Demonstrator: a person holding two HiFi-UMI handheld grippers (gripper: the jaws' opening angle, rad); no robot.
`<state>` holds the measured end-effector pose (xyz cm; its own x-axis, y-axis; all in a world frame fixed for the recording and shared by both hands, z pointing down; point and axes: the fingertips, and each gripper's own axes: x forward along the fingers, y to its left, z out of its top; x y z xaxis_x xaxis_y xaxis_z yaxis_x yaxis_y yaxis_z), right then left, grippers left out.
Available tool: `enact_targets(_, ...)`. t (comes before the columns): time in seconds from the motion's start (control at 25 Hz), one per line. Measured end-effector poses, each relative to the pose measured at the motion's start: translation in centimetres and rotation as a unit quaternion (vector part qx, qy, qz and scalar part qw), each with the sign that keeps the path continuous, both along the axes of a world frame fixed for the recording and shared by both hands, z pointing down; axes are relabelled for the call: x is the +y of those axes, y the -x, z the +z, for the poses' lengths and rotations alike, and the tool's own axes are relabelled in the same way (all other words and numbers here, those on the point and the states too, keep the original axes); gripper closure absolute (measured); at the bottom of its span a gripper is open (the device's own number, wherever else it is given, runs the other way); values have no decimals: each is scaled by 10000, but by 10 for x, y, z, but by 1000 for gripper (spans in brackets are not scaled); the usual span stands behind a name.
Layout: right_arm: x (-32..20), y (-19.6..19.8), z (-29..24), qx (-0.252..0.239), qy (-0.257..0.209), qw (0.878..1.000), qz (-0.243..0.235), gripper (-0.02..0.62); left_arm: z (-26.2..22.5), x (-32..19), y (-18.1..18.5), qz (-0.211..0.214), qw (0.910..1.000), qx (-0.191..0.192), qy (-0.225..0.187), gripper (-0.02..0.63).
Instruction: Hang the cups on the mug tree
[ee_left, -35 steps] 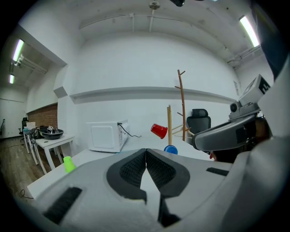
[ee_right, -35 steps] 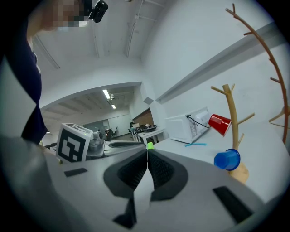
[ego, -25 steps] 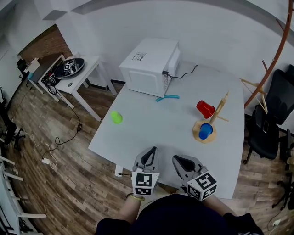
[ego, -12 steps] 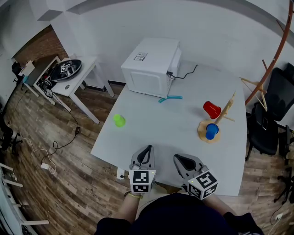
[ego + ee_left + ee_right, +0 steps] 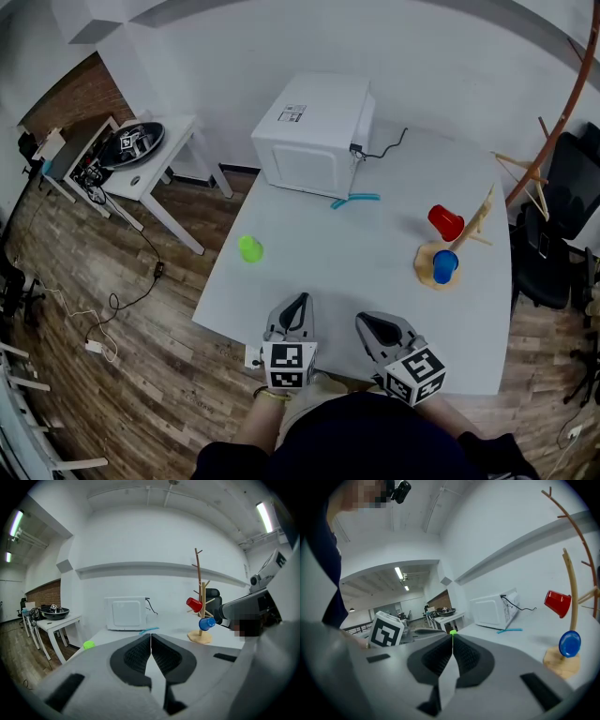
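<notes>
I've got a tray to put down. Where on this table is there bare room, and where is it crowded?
The widest bare patch is the middle of the table, between the green cup at the left edge, the microwave and teal stick behind, and the mug tree on the right. Crowded only round the tree, where the red cup and blue cup hang.

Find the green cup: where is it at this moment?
In the head view, the green cup sits alone near the table's left edge, nearer the person than the microwave, far from the mug tree.
</notes>
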<state>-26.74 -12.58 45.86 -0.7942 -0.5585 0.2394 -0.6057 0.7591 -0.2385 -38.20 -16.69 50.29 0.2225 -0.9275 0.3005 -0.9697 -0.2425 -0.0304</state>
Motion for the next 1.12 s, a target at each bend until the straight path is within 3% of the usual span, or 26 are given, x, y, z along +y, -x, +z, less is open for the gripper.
enact_targets(1.0, -24, 59, 14, 327, 89, 9992, 233, 566, 41, -59, 139, -532, 9980, 25, 349, 584)
enact_targets(1.12, -25, 64, 14, 345, 89, 9990, 280, 566, 50, -67, 151, -526, 9975, 49, 459, 554)
